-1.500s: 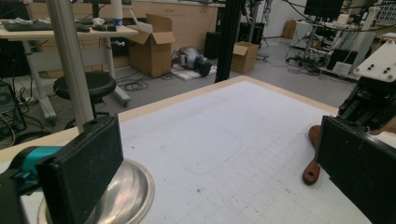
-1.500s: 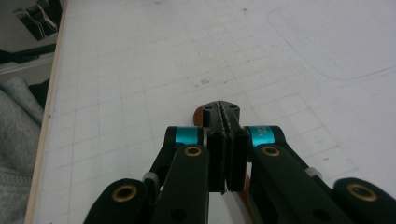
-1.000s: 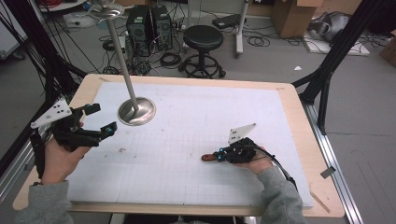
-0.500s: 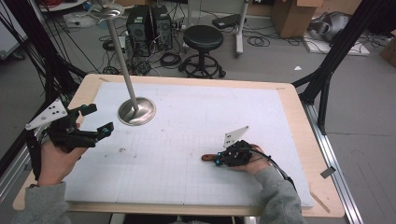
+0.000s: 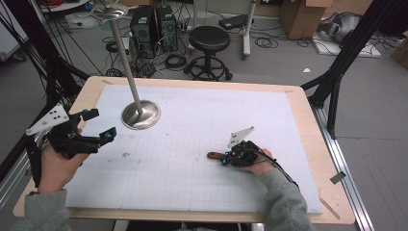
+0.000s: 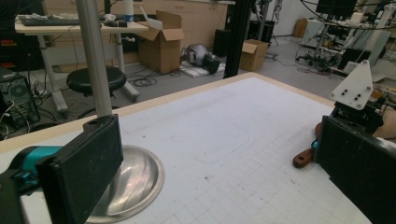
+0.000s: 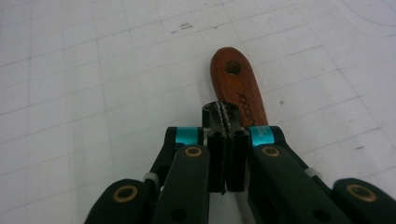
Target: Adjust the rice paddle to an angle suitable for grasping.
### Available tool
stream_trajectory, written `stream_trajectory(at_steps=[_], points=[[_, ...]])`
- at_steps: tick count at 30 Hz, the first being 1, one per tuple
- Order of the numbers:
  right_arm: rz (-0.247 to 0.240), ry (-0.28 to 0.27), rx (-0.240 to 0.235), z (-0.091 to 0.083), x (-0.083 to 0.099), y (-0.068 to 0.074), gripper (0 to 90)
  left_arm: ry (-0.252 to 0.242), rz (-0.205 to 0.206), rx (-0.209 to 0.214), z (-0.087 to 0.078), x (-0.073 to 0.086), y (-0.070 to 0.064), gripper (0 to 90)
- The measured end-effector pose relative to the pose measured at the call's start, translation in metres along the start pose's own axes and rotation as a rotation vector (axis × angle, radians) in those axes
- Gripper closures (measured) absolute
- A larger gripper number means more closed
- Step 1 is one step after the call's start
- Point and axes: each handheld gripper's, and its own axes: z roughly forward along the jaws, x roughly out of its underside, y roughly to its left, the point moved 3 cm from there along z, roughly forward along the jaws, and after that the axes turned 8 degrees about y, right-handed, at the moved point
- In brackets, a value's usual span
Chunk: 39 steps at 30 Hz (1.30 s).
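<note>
High view: the right gripper [image 5: 226, 159] has been lowered nearer onto the wooden handle [image 5: 214, 155]. Its jaws are pressed together beside the handle, nothing pinched. The left gripper [image 5: 98, 126] is held spread.

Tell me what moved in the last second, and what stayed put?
The right gripper slid a little toward the person and sits over the brown wooden handle, jaws shut. Whether it grips the handle is hard to tell. The left gripper drifted slightly toward the person too, jaws open and empty. The metal stand and the handle stayed where they were on the white board.
</note>
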Motion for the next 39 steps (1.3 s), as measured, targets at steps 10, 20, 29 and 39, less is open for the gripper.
stream_trajectory(at_steps=[10,20,29,39], points=[[0.05,0.0,0.026,0.004,-0.007,-0.011,89.7,0.011,-0.005,-0.014,-0.006,0.004,0.001,1.7],[0.103,0.001,0.072,0.004,-0.01,-0.022,89.6,0.011,-0.008,-0.025,-0.01,0.006,0.001,1.7],[0.118,-0.001,0.093,0.005,-0.01,-0.027,89.7,0.017,-0.009,-0.03,-0.012,0.008,0.001,1.7],[0.117,-0.131,0.113,-0.029,-0.013,-0.024,71.7,0.028,-0.012,-0.019,-0.007,0.008,0.002,1.7]])
